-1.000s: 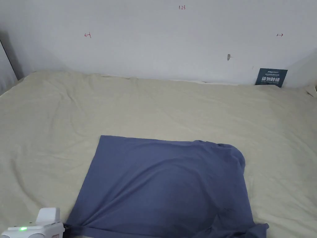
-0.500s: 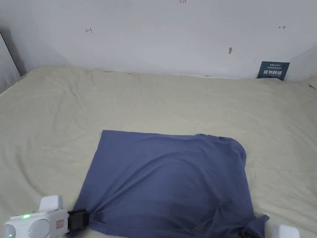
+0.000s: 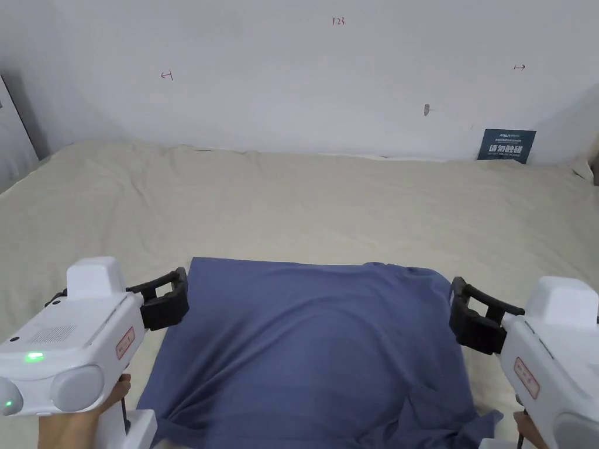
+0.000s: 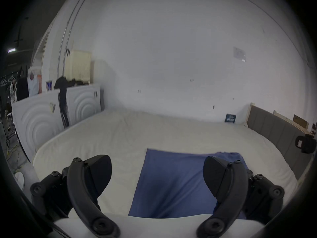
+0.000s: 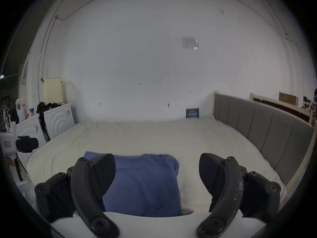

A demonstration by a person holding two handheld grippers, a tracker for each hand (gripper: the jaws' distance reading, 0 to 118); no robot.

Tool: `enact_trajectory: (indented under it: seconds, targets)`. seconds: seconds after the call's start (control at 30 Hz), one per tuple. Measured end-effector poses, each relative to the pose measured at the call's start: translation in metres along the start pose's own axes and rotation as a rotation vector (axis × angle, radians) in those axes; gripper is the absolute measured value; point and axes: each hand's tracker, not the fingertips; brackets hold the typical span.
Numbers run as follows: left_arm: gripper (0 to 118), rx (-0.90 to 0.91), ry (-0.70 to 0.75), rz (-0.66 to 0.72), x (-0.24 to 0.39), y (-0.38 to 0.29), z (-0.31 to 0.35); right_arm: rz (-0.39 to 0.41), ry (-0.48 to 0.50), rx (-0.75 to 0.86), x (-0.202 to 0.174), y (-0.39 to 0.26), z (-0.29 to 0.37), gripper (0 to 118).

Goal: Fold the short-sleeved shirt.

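Note:
A blue short-sleeved shirt (image 3: 310,351) lies folded into a rough rectangle on the cream bed sheet (image 3: 292,199), near the front edge. A bit of sleeve sticks out at its near right corner (image 3: 482,424). My left gripper (image 3: 175,295) hovers open beside the shirt's far left corner, holding nothing. My right gripper (image 3: 459,310) is open too, just off the shirt's far right edge. In the left gripper view the jaws stand wide apart (image 4: 157,171) over the shirt (image 4: 171,186). The right gripper view shows its jaws (image 5: 157,169) spread above the shirt (image 5: 142,181).
The bed runs back to a white wall (image 3: 292,70) with a small dark sign (image 3: 506,145) at the right. A grey padded headboard (image 5: 265,138) lines the right side. White cabinets (image 4: 42,118) stand off the left side. A hand (image 3: 70,421) holds the left gripper.
Both grippers let go of the shirt's near corners and rose forward to its far corners, now open. The shirt has settled flat on the sheet.

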Motion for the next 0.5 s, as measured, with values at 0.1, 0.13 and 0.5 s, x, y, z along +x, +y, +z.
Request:
enact_trajectory:
  seconds: [0.1, 0.13, 0.5]
  targets:
    - [93, 0.048, -0.017, -0.012, 0.007, 0.005, 0.005, 0.042, -0.025, 0.041, -0.007, 0.007, 0.008, 78]
    - [80, 0.057, -0.017, -0.009, 0.007, 0.003, 0.003, 0.053, -0.027, 0.051, -0.009, 0.008, 0.010, 61]
    - [0, 0.022, -0.073, 0.011, 0.018, -0.009, 0.000, 0.118, -0.019, 0.075, -0.016, 0.001, 0.017, 1]
